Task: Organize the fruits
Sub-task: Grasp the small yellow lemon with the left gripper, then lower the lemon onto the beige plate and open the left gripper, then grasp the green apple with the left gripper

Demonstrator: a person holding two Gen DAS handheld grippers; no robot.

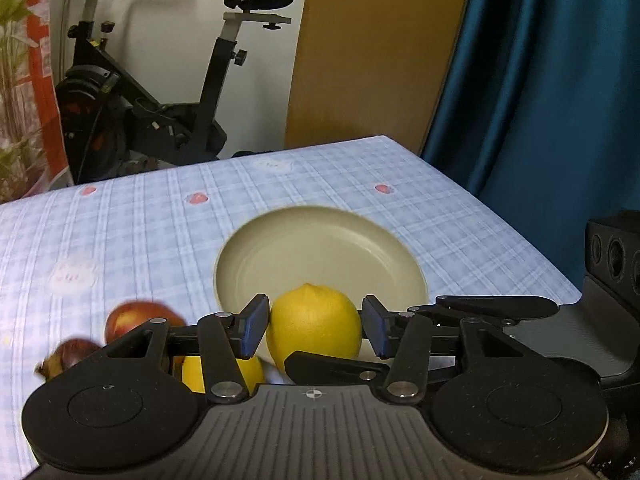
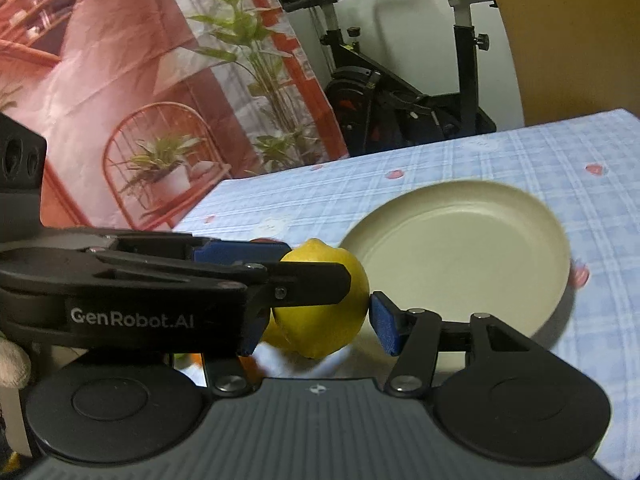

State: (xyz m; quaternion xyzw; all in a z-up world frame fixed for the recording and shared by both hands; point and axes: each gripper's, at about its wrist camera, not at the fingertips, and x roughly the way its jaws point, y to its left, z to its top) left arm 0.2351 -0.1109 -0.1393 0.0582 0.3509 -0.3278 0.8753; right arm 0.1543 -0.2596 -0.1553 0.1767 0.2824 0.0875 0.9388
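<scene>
While the left gripper (image 1: 315, 326) pinches a lemon (image 1: 314, 325) between its pads, carrying looks underway; the plate (image 1: 320, 240) waits just ahead. Right gripper (image 2: 316, 314) flanks that lemon, grip unclear. Next: forward, release.

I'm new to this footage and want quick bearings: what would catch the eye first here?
A bright yellow lemon sits between the blue pads of the left tool, seemingly gripped, just in front of a bare beige plate on the blue checked tablecloth. The right tool crowds in around the same lemon. A red apple and a second lemon lie at lower left.
</scene>
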